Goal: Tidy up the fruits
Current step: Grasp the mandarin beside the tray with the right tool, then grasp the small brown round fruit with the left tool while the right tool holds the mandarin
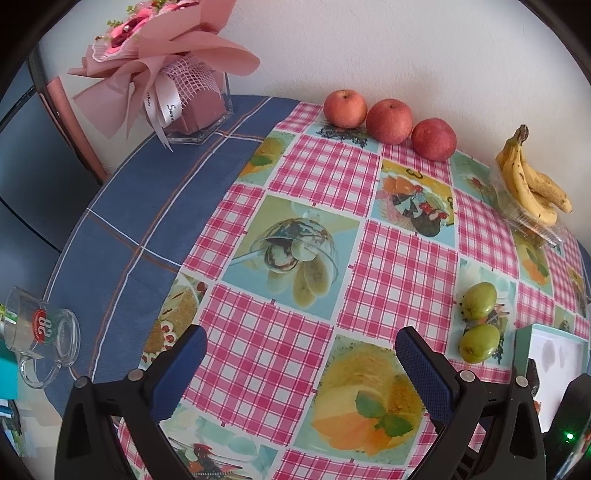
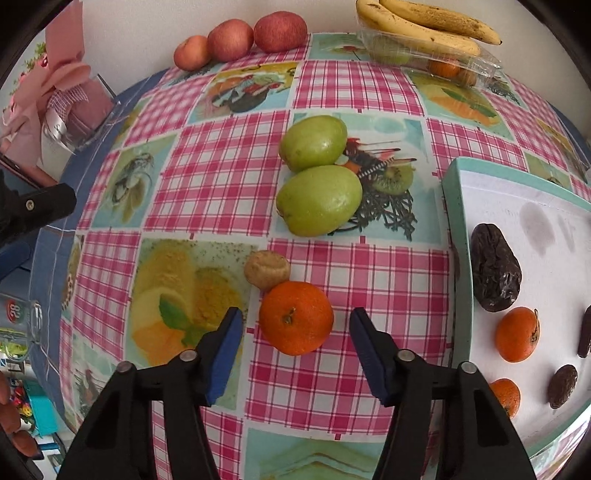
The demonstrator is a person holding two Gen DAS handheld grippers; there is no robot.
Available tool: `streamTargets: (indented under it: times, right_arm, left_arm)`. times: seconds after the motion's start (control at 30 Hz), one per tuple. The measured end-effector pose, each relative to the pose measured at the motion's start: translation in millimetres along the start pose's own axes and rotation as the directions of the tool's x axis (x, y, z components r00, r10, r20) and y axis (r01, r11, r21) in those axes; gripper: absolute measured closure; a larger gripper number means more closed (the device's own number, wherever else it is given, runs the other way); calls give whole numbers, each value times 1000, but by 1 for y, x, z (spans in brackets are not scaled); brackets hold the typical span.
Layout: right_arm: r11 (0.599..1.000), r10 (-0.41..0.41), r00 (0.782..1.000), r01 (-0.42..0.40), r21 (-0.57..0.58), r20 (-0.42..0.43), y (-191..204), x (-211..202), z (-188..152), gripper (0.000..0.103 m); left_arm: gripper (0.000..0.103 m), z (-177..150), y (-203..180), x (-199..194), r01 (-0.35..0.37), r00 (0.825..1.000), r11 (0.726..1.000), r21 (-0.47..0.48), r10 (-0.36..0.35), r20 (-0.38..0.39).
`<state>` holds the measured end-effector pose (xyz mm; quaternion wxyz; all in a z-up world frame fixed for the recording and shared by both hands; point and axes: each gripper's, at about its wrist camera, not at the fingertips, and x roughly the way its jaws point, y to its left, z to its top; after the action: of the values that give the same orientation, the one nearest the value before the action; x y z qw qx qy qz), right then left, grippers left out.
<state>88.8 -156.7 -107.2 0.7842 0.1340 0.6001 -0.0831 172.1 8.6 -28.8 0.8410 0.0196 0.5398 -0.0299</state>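
The right tool [image 2: 295, 328] is wide open and holds nothing, with the orange [image 2: 295, 317] on the table [image 2: 388, 277] between its tips, so closing off-center could roll it into the little brown fruit [image 2: 267, 268] touching it.

Left wrist: higher, farther back, facing across table toward wall. Right wrist: low, close, right of it. Shared: apples [image 1: 391, 121], bananas [image 2: 428, 23], green fruits [image 1: 479, 323], tray [image 2: 452, 192].

Bright even daylight, soft shadows, sharp focus (edges fisheye-bowed, vignetted)
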Motion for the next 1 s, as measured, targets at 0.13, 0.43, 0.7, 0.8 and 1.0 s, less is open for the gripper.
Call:
streamTargets:
  times: [0.13,0.43,0.7,0.8,1.0]
  right_arm:
    - [1000,-5,1000,5,-8,-2,0,0,0,52]
    - [1000,-1,1000,1,-21,-9,1,0,1,62]
    - [1000,9,1000,-9,-26,11,-4,-13,2,63]
    - [1000,7,1000,-6,-13,31,-10,-23,3,63]
    - [999,-33,997,32,21,69,-27,-40,7,63]
  left_arm:
    - [0,-2,-2,7,-7,1000,1000,7,7,-21]
    - [0,-2,-5,5,-8,1000,1000,21,8,-14]
    - [0,-2,-7,3,-7,1000,1000,23,7,-8]
    - [0,-1,-6,1,1,1000,1000,13,-1,3]
    - [0,-1,-9,-4,11,1000,1000,-4,-11,21]
